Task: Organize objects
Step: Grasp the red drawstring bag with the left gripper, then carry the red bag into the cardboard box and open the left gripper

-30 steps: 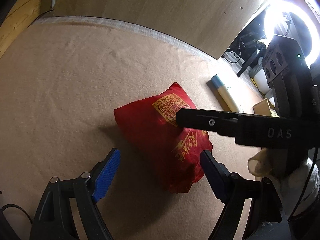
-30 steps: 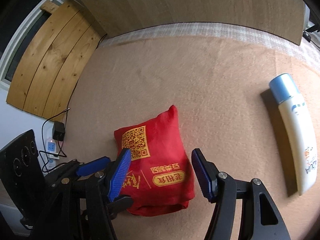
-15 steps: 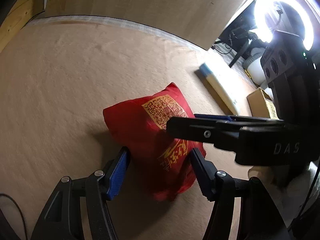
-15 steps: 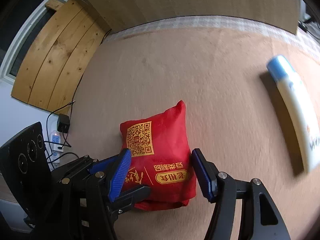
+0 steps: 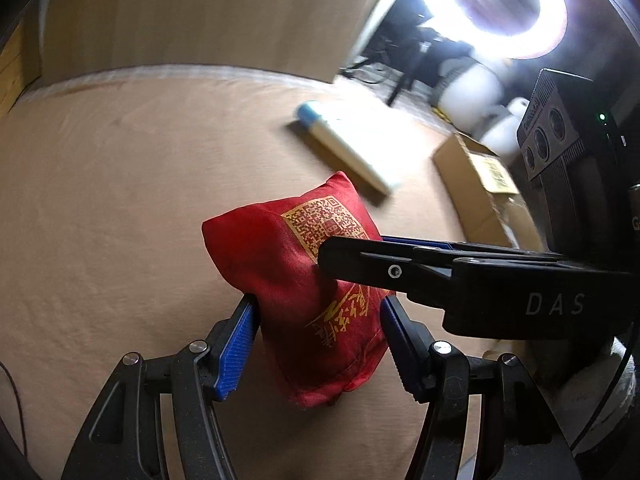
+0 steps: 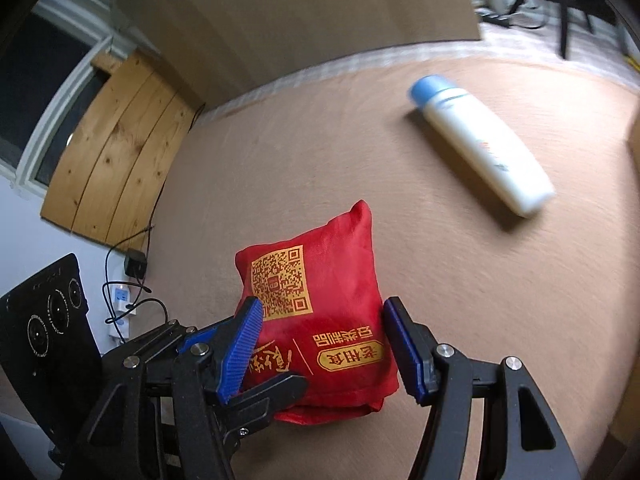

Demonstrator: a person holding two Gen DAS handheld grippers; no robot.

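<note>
At the far left of the right wrist view, wooden planks point(image 6: 116, 152) lean by a window, with a charger and cables point(image 6: 134, 276) below them beside the tan cloth surface point(image 6: 312, 152). The left gripper point(image 5: 318, 338) comes in from that side; its jaws have just been closing, and both blue pads point(image 5: 236, 350) now press the flanks of the red pouch point(image 5: 288, 264) — a stuffed fabric bag printed with a gold QR code and gold lettering. The right gripper point(image 6: 324, 346) clamps the same pouch from the other direction, its blue pads point(image 6: 404, 352) tight against the fabric, so both tools grip one bag at its lower half. The pouch sits near the middle of the cloth; whether its base touches the cloth I cannot tell. Further right and well apart lies a white bottle point(image 6: 484, 148) with a blue cap, on its side. In the left wrist view, a cardboard box point(image 5: 480, 192) stands at the cloth's right edge, and beyond it a ring light point(image 5: 504, 4) glares.
</note>
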